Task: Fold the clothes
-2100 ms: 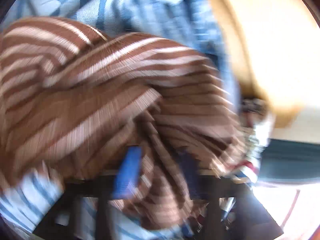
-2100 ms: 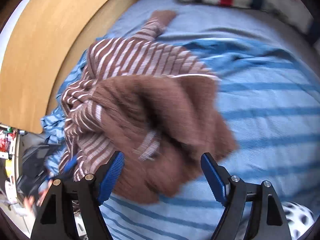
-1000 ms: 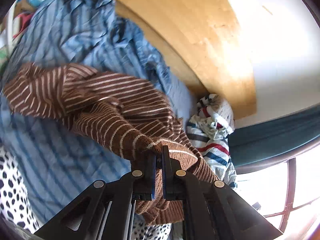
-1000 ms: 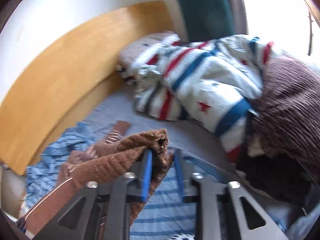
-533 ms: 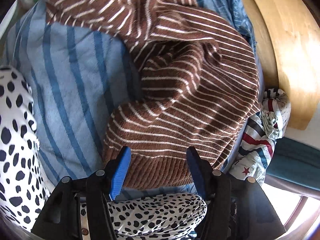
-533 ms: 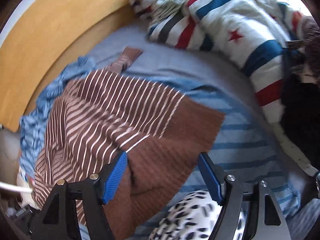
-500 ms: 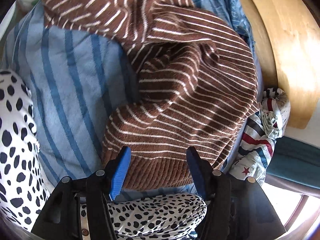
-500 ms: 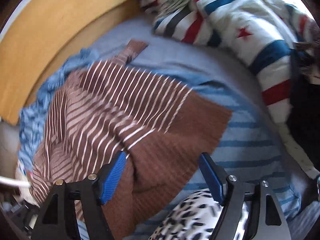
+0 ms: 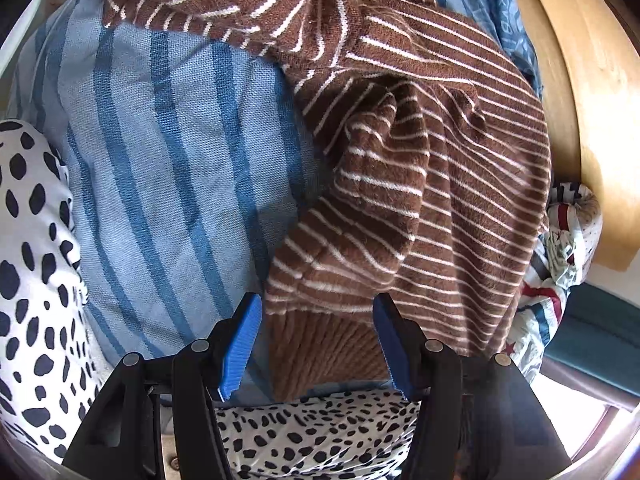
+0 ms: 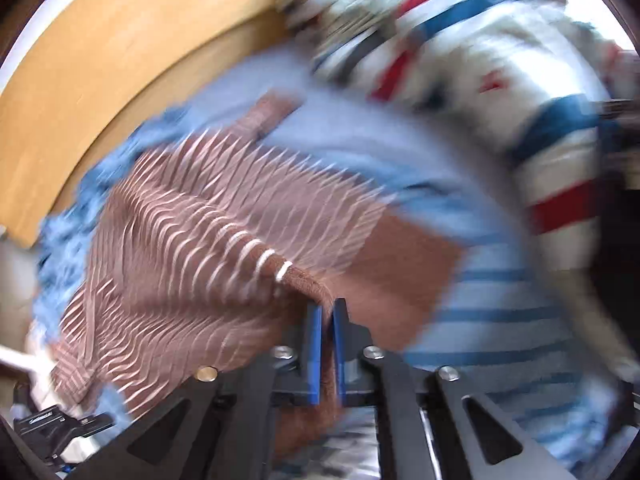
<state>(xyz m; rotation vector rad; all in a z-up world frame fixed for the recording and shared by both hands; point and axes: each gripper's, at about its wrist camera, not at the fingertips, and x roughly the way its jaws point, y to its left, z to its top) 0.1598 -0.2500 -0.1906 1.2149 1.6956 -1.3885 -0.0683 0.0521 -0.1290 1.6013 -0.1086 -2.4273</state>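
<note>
Sweater (image 9: 420,168) — brown, white-striped — lies rumpled across centre and right of the left view, on the blue-striped bedding (image 9: 168,168). Left gripper (image 9: 316,344) stands apart, ribbed hem between its pads, unpinched. Right gripper (image 10: 325,344) is clamped on a sweater fold at lower centre — view blurred.

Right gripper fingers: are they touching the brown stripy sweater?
Touching. The right wrist view shows the right gripper fingers pinched shut on the brown striped sweater's plain edge.

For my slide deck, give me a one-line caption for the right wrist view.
Right gripper pinches the brown striped sweater's edge above the blue striped blanket.
</note>
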